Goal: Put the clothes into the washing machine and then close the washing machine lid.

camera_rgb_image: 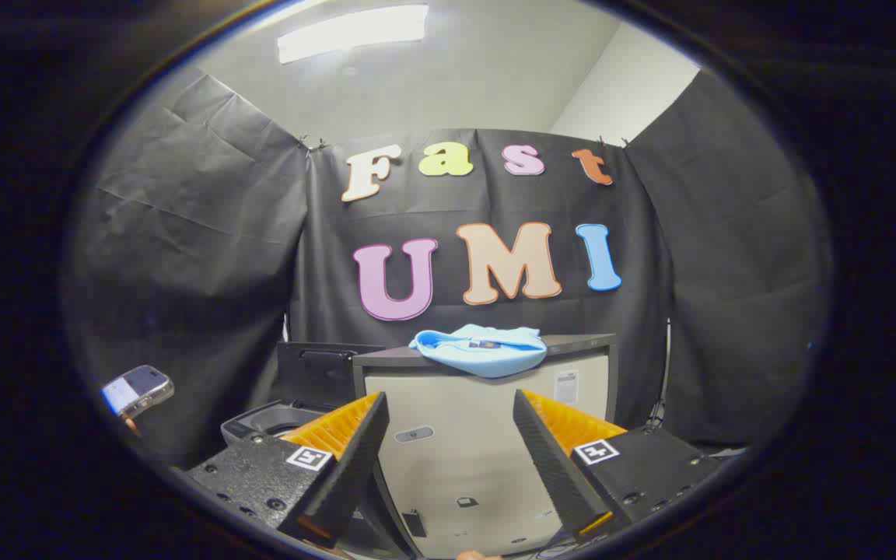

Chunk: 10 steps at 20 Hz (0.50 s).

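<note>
A light blue garment point(481, 349) lies bunched on the dark top of a beige cabinet point(487, 443), draping a little over its front edge. To the cabinet's left stands the washing machine point(277, 424), its dark lid point(320, 371) raised upright behind a round opening. My gripper point(450, 447) is open, its orange-and-black fingers point(351, 451) spread wide with nothing between them. The garment sits beyond and above the fingertips, roughly centred between them.
A hand holds a phone point(137, 389) at the far left, beside the washing machine. Black cloth walls close in the booth behind and on both sides. The cabinet's beige front fills the space just ahead of the fingers.
</note>
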Each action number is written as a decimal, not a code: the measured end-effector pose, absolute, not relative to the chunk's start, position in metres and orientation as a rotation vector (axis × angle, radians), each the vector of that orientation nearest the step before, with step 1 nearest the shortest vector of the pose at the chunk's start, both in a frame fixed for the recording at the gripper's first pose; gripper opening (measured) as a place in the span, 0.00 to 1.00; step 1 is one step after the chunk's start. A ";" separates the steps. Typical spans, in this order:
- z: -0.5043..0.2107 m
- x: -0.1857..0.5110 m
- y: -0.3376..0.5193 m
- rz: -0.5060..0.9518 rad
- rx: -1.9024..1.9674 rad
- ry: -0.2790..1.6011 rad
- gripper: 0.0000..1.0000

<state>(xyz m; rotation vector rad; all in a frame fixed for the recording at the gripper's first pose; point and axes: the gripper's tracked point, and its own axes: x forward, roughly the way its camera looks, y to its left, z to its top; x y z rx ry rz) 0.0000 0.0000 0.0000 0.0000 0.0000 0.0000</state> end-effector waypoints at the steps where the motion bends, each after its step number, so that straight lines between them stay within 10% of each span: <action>1: -0.002 -0.001 0.001 0.005 0.000 0.005 0.97; 10: -0.013 0.002 0.000 0.022 -0.015 0.036 0.97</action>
